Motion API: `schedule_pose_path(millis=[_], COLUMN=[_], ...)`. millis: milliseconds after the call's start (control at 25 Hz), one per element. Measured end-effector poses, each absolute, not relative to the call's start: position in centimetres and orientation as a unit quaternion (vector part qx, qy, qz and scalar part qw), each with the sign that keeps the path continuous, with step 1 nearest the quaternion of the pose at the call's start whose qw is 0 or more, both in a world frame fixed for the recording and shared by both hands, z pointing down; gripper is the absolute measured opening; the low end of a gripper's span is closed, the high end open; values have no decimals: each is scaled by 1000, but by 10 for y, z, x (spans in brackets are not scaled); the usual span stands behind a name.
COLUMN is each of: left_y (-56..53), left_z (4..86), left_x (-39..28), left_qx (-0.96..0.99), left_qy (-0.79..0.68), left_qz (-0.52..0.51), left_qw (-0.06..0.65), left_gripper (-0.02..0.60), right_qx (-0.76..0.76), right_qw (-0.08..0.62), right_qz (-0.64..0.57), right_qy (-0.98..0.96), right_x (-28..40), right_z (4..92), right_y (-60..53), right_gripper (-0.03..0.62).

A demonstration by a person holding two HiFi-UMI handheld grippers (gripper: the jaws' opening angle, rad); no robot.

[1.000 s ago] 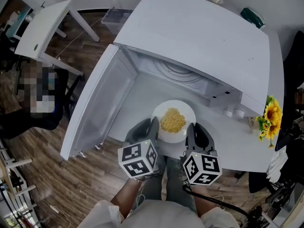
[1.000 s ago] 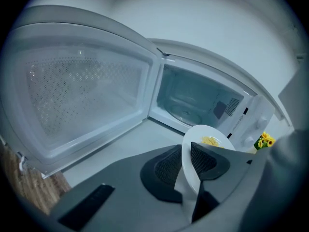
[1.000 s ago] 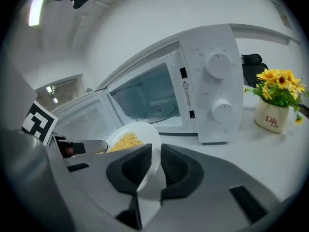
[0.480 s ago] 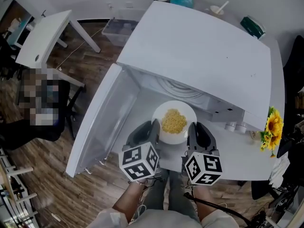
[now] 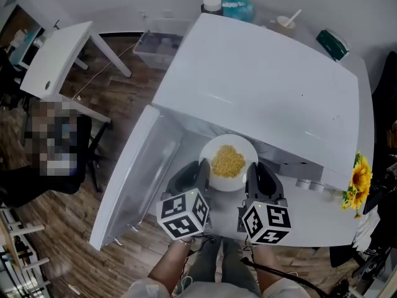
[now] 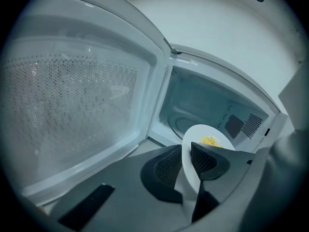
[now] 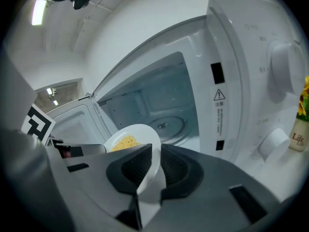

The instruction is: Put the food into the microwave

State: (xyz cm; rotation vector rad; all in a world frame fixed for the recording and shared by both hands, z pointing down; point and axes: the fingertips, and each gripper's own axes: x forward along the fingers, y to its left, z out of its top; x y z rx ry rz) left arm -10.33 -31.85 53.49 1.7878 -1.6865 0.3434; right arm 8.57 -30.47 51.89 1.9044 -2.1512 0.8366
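A white plate [image 5: 214,179] of yellow noodles [image 5: 228,162] hangs at the mouth of the white microwave [image 5: 267,92]. The microwave's door [image 5: 133,179] stands swung open to the left. My left gripper [image 5: 201,169] is shut on the plate's left rim. My right gripper [image 5: 251,172] is shut on its right rim. In the left gripper view the plate [image 6: 203,139] sits edge-on between the pads [image 6: 170,168], with the cavity behind it. In the right gripper view the plate [image 7: 140,137] is pinched the same way, and the glass turntable [image 7: 166,124] lies beyond it.
The microwave's knobs [image 5: 308,184] are on the panel to the right of the opening. A sunflower [image 5: 355,180] stands beside them. A white side table [image 5: 59,48] and a clear bin [image 5: 158,39] stand on the wooden floor at the left. A bottle [image 5: 211,5] stands behind the microwave.
Both grippers have carried the plate forward toward the cavity. Its far rim now reaches under the microwave's top edge.
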Motion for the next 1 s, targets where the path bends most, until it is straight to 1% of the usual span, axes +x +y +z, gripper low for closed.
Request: schedule_pose_path(millis=[440,1000], left_y=[-344,-385], left_z=[542,542], left_x=[-99,-86], left_qx=[681,691], left_qy=[-643,-640], left_qz=[124,121], left_qw=[328,314], left_gripper=[430,430], right_qx=[644,664], right_qw=[64,47], right_qz=[272,268], right_qy=[-713,-697], right_x=[90,102], right_z=[521,522], right_y=[-335,-363], right_gripper=[61,61])
